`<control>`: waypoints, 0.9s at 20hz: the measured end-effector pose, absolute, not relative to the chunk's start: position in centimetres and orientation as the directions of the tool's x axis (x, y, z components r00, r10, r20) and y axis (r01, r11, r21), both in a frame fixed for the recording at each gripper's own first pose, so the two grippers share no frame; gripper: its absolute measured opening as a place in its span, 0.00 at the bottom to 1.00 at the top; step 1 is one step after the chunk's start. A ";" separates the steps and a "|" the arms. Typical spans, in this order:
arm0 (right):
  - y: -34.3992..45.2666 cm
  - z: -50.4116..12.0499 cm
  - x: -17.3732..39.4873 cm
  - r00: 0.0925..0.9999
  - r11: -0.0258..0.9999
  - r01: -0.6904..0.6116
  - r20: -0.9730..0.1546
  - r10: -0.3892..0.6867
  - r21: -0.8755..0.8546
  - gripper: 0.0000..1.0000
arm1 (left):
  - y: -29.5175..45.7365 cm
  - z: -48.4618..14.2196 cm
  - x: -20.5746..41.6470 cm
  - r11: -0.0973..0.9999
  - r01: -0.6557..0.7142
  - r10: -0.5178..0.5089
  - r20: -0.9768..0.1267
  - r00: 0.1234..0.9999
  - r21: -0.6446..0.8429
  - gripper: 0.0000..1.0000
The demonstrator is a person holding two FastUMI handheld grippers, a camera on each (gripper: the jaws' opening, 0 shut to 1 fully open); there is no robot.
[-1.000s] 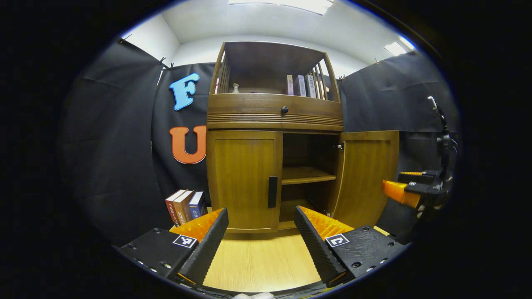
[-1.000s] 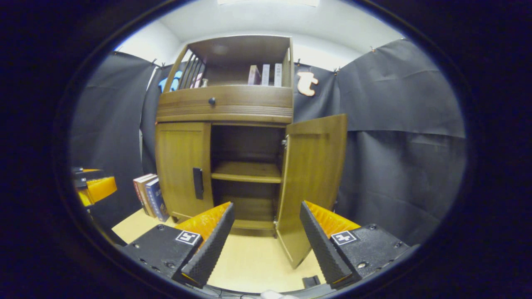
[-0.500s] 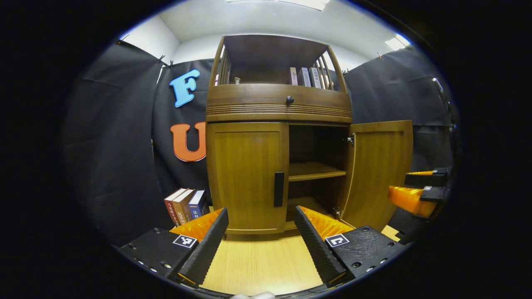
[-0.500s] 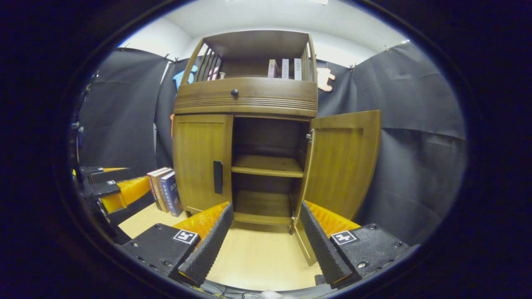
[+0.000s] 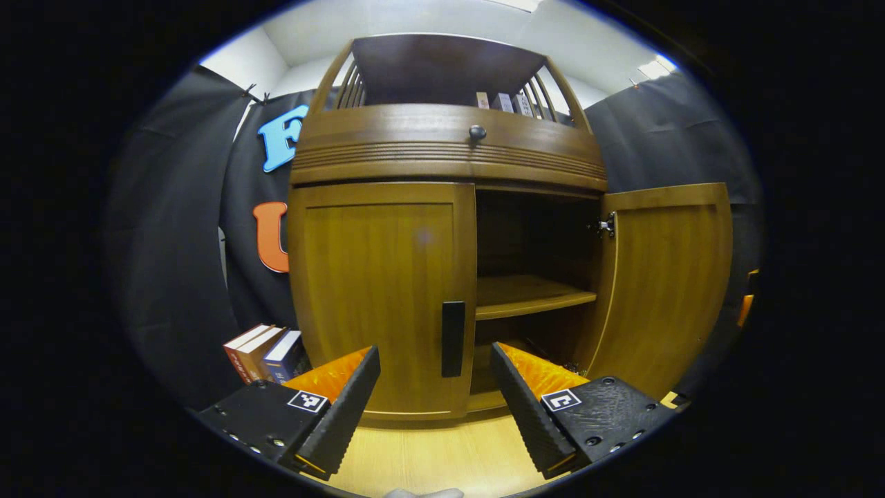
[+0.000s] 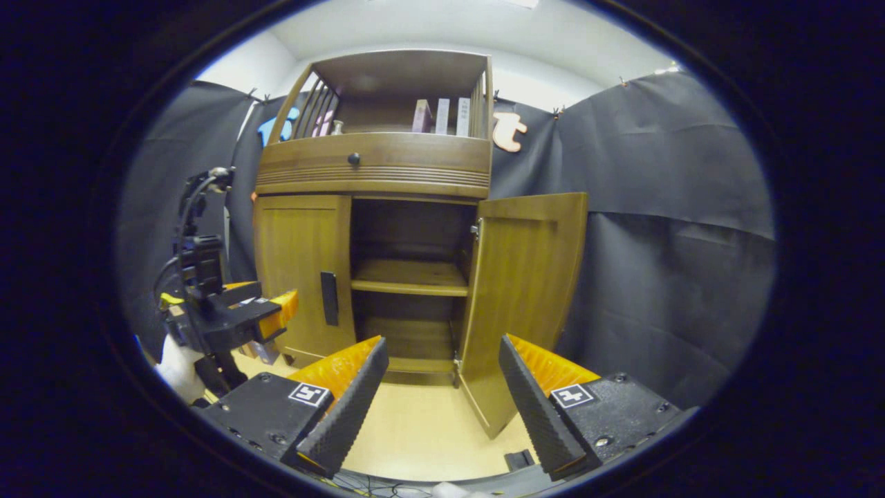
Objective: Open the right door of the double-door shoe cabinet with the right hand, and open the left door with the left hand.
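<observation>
The wooden shoe cabinet (image 5: 449, 145) stands close ahead in the left gripper view. Its left door (image 5: 380, 290) is closed, with a dark vertical handle (image 5: 453, 339) at its right edge. The right door (image 5: 667, 283) hangs swung out, baring the inner shelf (image 5: 529, 297). My left gripper (image 5: 435, 394) is open, just below and short of the handle, holding nothing. In the right gripper view the right door (image 6: 522, 304) stands open beyond my open, empty right gripper (image 6: 442, 394). The left gripper (image 6: 259, 315) appears there near the left door (image 6: 297, 270) and its handle (image 6: 329, 298).
Several books (image 5: 266, 353) lean on the floor against the cabinet's left side. More books (image 6: 442, 116) stand on the top shelf above a drawer with a round knob (image 5: 477, 133). Pale wooden floor (image 6: 415, 436) lies before the cabinet. Black cloth walls close in both sides.
My left gripper has moved toward the left door, so the handle looms nearer. The right gripper has drifted back from the open right door. Both doors kept their positions.
</observation>
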State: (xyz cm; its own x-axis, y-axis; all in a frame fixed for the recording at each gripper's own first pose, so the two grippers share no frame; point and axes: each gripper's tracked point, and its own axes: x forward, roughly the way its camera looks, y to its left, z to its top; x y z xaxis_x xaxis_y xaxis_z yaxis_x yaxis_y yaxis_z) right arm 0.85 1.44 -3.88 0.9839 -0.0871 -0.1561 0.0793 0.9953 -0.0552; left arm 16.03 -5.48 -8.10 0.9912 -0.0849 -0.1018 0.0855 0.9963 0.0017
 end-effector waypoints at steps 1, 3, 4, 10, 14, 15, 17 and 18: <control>1.1 -4.0 0.9 0.982 0.994 0.092 -0.163 -0.100 -0.057 1.00 | -5.7 -8.6 17.4 0.996 0.089 -0.088 -0.107 0.990 0.006 0.96; 0.6 -4.5 0.7 0.976 0.992 0.110 -0.183 -0.120 -0.062 1.00 | -6.4 -9.5 19.7 0.996 0.093 -0.091 -0.116 0.989 0.016 0.96; 0.5 -4.5 0.6 0.974 0.991 0.117 -0.189 -0.127 -0.063 1.00 | -6.6 -10.2 20.8 0.995 0.096 -0.093 -0.121 0.988 0.023 0.96; 0.6 -5.2 0.2 0.966 0.988 0.119 -0.219 -0.139 -0.102 1.00 | -7.2 -12.8 26.4 0.995 0.102 -0.098 -0.149 0.984 0.019 0.95; 0.5 -5.5 0.4 0.961 0.988 0.116 -0.240 -0.137 -0.101 1.00 | -7.5 -13.3 27.9 0.994 0.109 -0.105 -0.150 0.983 0.018 0.77; 0.4 -5.5 0.5 0.960 0.988 0.118 -0.243 -0.139 -0.101 1.00 | -7.5 -13.5 28.1 0.994 0.110 -0.106 -0.157 0.982 0.021 0.72; 0.4 -5.9 0.5 0.958 0.988 0.117 -0.251 -0.139 -0.101 1.00 | -7.5 -13.7 28.3 0.994 0.110 -0.107 -0.167 0.980 0.011 0.78; 0.4 -5.9 0.3 0.958 0.989 0.113 -0.253 -0.135 -0.098 1.00 | -7.5 -14.0 28.5 0.994 0.111 -0.108 -0.177 0.978 0.005 0.77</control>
State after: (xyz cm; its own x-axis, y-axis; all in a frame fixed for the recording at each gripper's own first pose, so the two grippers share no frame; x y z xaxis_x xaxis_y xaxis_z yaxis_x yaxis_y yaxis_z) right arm 0.35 0.44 -5.94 0.9580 -0.1348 -0.2532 0.1132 0.9887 -0.0982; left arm 28.51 -7.47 -14.03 0.9783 -0.1079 -0.1767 0.1105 0.9939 0.0052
